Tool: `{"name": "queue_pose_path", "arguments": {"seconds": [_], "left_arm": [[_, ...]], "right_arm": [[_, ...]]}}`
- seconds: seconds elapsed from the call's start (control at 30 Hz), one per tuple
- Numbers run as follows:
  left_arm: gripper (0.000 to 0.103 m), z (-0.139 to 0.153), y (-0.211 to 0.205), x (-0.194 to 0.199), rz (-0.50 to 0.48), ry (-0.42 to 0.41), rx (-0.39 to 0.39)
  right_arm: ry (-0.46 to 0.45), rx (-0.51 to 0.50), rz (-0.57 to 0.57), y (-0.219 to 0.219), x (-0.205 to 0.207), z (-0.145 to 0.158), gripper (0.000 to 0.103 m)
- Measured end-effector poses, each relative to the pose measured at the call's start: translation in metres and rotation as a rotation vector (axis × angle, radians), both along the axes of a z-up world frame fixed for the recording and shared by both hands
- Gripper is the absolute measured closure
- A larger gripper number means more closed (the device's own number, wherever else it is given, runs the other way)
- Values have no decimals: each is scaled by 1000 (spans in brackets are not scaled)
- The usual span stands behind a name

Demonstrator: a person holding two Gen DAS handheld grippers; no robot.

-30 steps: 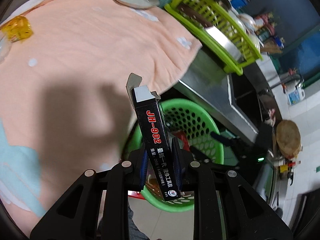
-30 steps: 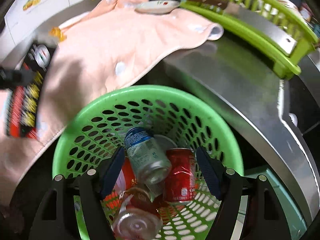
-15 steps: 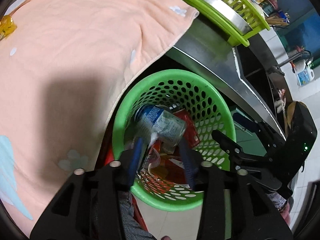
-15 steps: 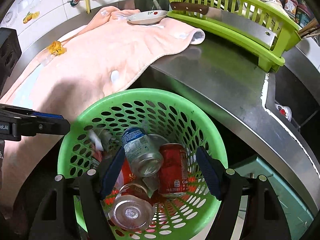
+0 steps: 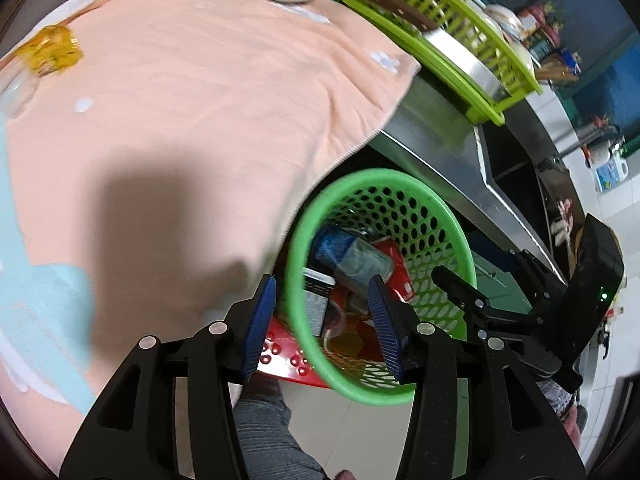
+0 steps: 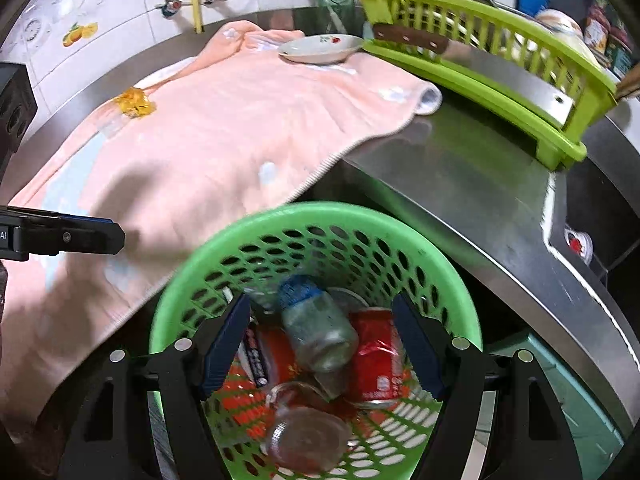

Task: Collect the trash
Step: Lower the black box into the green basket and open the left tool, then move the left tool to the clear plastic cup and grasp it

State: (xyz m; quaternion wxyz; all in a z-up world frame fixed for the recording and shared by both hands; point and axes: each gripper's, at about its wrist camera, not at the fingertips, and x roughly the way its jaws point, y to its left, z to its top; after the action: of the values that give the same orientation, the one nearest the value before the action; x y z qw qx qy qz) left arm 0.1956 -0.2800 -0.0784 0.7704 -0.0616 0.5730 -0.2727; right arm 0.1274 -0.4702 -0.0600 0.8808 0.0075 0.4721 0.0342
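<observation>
Both grippers spread, holding nothing, above green basket [image 6: 316,220].
Yellow wrapper [image 5: 50,54] on pink towel [image 5: 200,92]: likely light, crinkly, slippery; pinch its bunched middle.

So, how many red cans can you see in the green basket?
1 for sure: a red can right of the bottle. More red on its left may be another.

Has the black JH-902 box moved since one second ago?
Yes. It left the left gripper, now open, and lies inside the green basket beside the red can.
</observation>
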Motion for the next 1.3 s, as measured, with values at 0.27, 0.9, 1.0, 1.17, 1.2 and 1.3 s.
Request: {"name": "queue_pose_path", "arguments": {"seconds": [0.27,0.9,1.0,1.17,1.2,1.3], "left_arm": [[54,14,68,14,91,-71,37],[29,35,229,112,363,-290,226],[24,27,232,133,328,-306,266],[22,16,227,155,271,-331,298],[21,14,227,160,264,-339,302],[19,12,227,170,249,-354,290]], "right_arm": [[-31,32,65,48,28,13,32],[-52,68,279,181,143,18,32],[-54,72,308,195,164,17,32],[-59,47,370,217,198,13,32],[-64,42,377,220,203,13,32],[-69,38,403,230,222,11,32]]}}
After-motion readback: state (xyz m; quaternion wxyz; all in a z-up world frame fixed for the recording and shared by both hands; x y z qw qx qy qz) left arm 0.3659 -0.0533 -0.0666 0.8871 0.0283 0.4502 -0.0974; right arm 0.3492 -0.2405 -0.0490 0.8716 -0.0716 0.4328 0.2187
